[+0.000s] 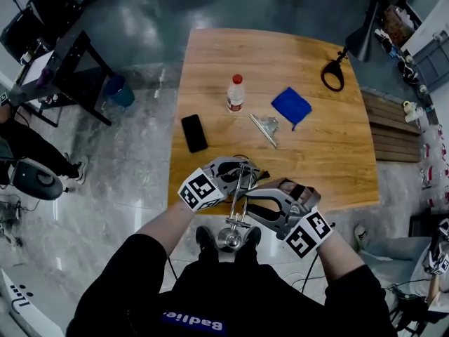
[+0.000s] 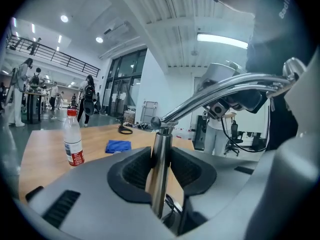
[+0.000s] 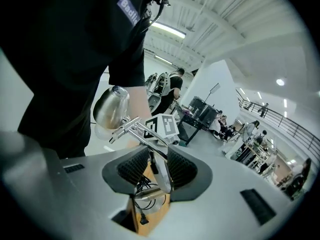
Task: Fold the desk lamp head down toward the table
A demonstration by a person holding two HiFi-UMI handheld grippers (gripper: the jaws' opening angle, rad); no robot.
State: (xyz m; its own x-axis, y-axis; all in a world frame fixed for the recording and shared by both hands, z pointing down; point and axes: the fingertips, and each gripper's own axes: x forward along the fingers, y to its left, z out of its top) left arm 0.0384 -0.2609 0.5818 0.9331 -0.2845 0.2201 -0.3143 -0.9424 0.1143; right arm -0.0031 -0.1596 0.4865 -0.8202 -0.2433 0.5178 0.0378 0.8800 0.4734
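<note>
Desk lamp and two hand-held tools, seen from the head and along each tool. We find the desk lamp [image 1: 243, 190] at the near edge of the bench [image 1: 302, 156]. Its chrome lamp head [image 1: 229, 239] reaches out past that edge toward the person (in the head view it shows over the floor, by the shoes).

The left tool [image 2: 161, 166] is clenched on the lamp's upright post [image 2: 161, 146], with both ribbed pads against the metal. From the joint atop the post, the curved arm [image 2: 220, 91] sweeps up and to the right.

The right tool [image 3: 157, 166] is released. Its pads stand apart, and the thin rods of the arm run between them without being pressed. Beyond them we see the lamp head, with the left tool's marker cube [image 3: 162, 126] just beside the rods.

Farther back on the bench, well apart from the lamp, lie a water bottle [image 1: 236, 93], a black phone [image 1: 194, 133] and a blue cloth [image 1: 291, 106].
</note>
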